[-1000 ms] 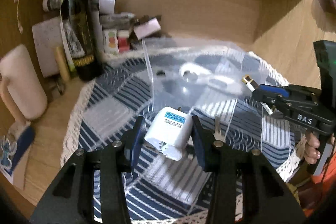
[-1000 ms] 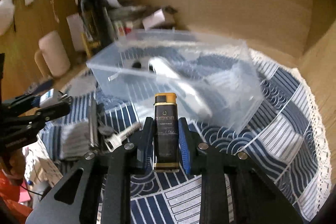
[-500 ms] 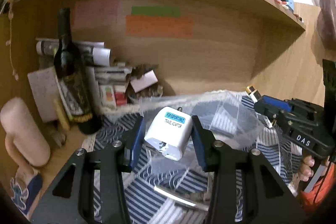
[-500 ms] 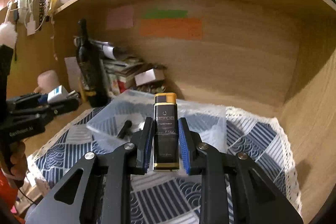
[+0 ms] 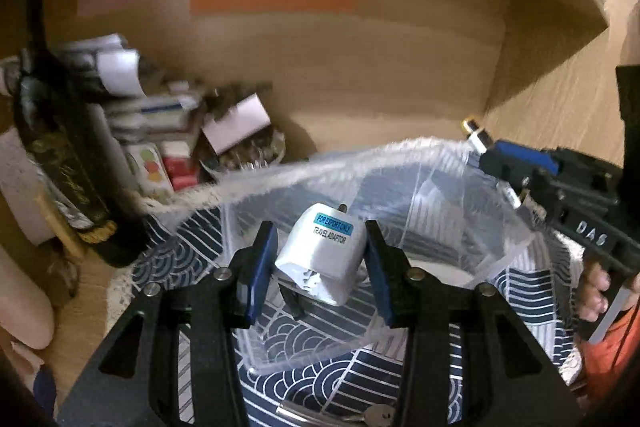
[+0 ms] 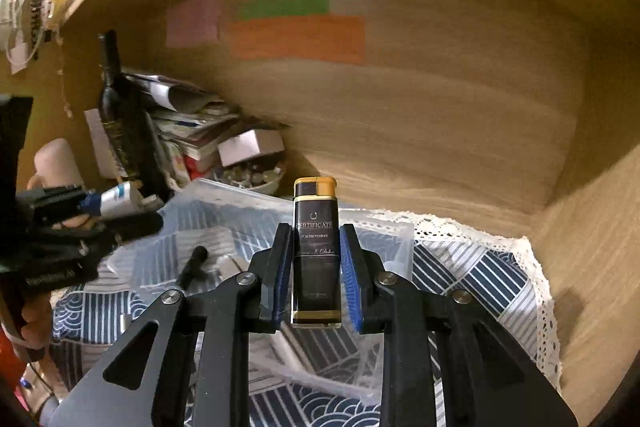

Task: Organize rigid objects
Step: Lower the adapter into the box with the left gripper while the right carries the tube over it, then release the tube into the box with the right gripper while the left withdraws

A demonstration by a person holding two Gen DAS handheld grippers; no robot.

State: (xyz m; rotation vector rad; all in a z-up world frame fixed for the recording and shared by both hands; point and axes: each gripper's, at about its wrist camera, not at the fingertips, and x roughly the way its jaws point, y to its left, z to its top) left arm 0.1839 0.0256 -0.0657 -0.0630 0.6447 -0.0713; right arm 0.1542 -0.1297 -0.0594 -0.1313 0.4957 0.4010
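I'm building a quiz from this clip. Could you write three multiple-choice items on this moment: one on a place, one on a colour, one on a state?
1. Where is the clear plastic bin?
A. on the patterned cloth
B. on the top shelf
C. on the floor

2. What colour is the travel adaptor?
A. red
B. white
C. green

3. What is the right gripper doing?
A. hanging open and empty
B. shut on a key
C. shut on the lighter

Answers:
1 A, the blue and white cloth shows under and through the bin.
2 B, its body is white with a blue label, held in the left gripper.
3 C, both blue pads press the dark lighter's sides.
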